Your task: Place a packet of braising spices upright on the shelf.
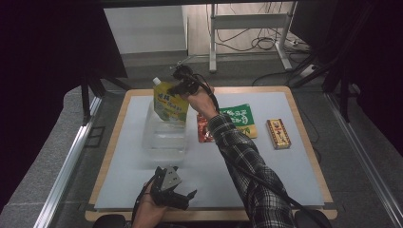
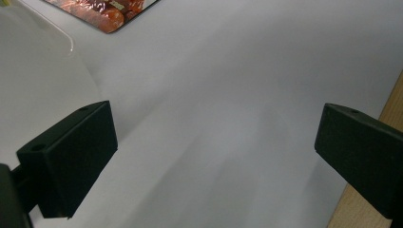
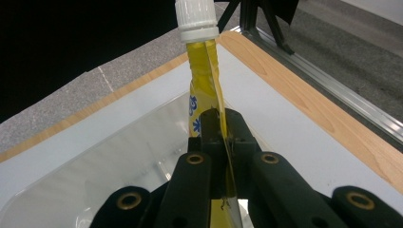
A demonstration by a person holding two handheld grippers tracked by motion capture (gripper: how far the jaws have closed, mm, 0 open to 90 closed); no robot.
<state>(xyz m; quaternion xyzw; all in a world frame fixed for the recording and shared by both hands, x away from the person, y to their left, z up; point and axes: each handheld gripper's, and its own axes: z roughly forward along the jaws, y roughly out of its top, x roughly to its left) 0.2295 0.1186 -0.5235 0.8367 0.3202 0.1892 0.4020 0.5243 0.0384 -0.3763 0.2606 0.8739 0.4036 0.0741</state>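
Observation:
A yellow drink pouch (image 1: 170, 102) with a white screw cap hangs upright over a clear plastic bin (image 1: 164, 135) at the middle of the table. My right gripper (image 1: 183, 87) is shut on the pouch's upper right edge. In the right gripper view the two jaws pinch the thin yellow pouch (image 3: 205, 76) edge-on, its white cap (image 3: 195, 19) above and the clear bin (image 3: 95, 156) below. My left gripper (image 1: 180, 196) rests low near the front edge of the table, held in a hand. Its jaws stand wide apart over bare white mat (image 2: 214, 118) with nothing between them.
A red snack packet (image 1: 204, 129), a green packet (image 1: 241, 119) and a small yellow and red box (image 1: 278, 133) lie to the right of the bin. The red packet's corner (image 2: 102, 12) shows in the left gripper view. The wooden table edge (image 1: 209, 214) frames the white mat.

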